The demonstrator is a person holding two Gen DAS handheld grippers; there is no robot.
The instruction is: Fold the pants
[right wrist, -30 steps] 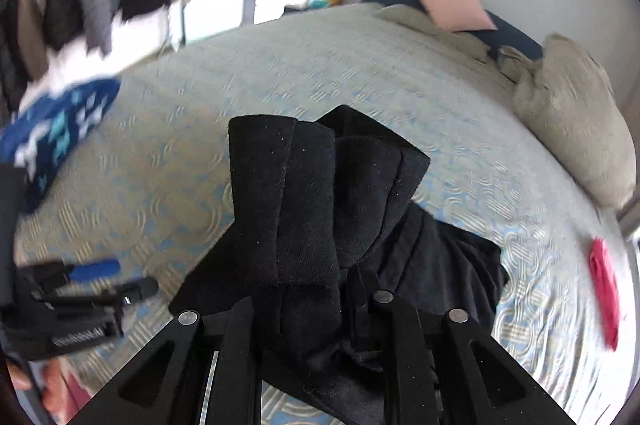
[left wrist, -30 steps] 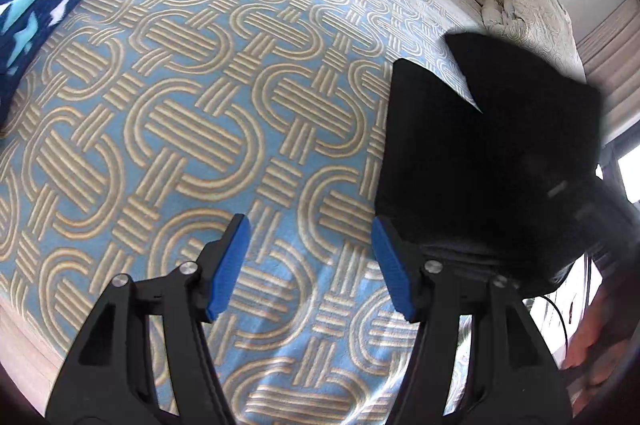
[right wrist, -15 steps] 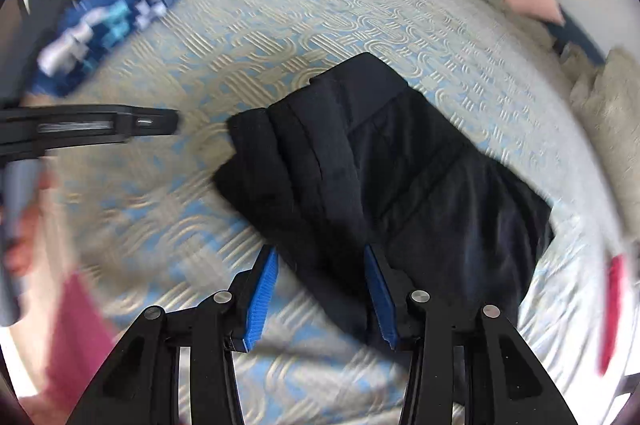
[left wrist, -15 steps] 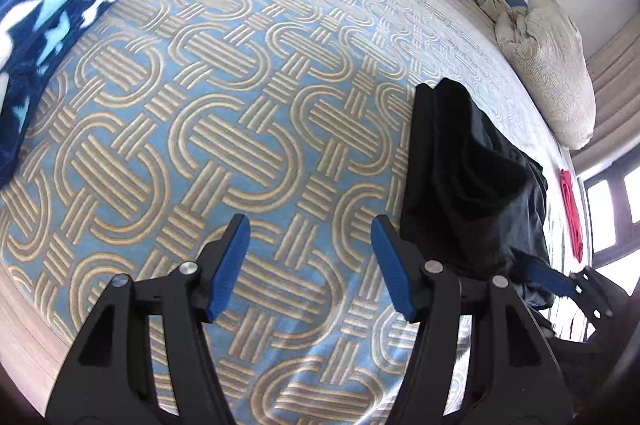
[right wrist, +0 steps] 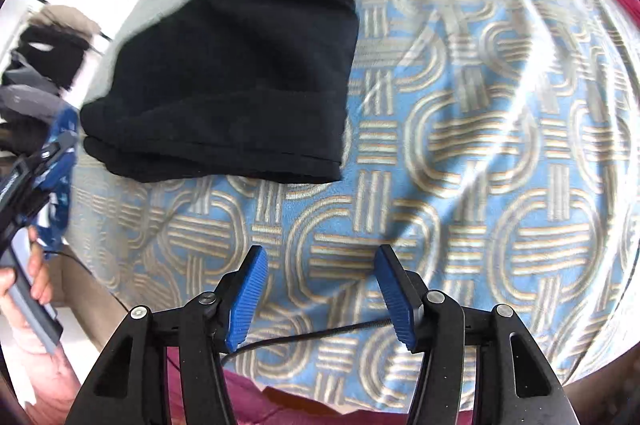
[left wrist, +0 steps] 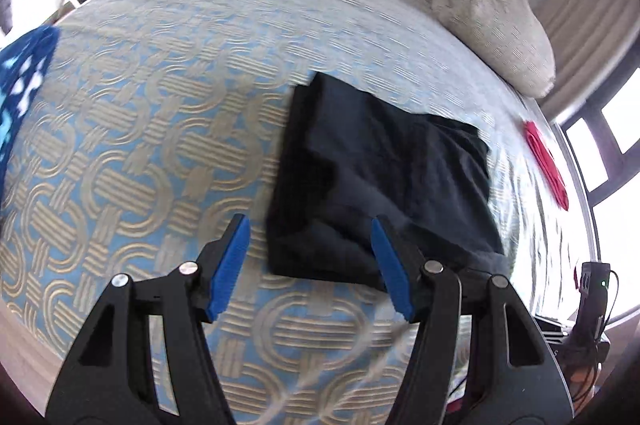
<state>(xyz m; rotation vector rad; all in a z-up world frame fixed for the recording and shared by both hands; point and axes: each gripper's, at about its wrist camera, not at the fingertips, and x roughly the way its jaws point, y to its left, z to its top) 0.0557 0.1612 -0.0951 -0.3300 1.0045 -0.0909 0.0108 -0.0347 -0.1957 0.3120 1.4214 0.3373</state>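
The black pants (left wrist: 380, 181) lie folded into a thick, layered rectangle on the blue patterned bedspread (left wrist: 140, 145), well clear of the pillow (left wrist: 496, 21). Left gripper (left wrist: 310, 267) and right gripper (right wrist: 320, 299) both hover with jaws apart, empty.

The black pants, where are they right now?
The black pants lie folded on the patterned bedspread, ahead of the open left gripper; in the right wrist view they sit upper left, held by neither gripper.
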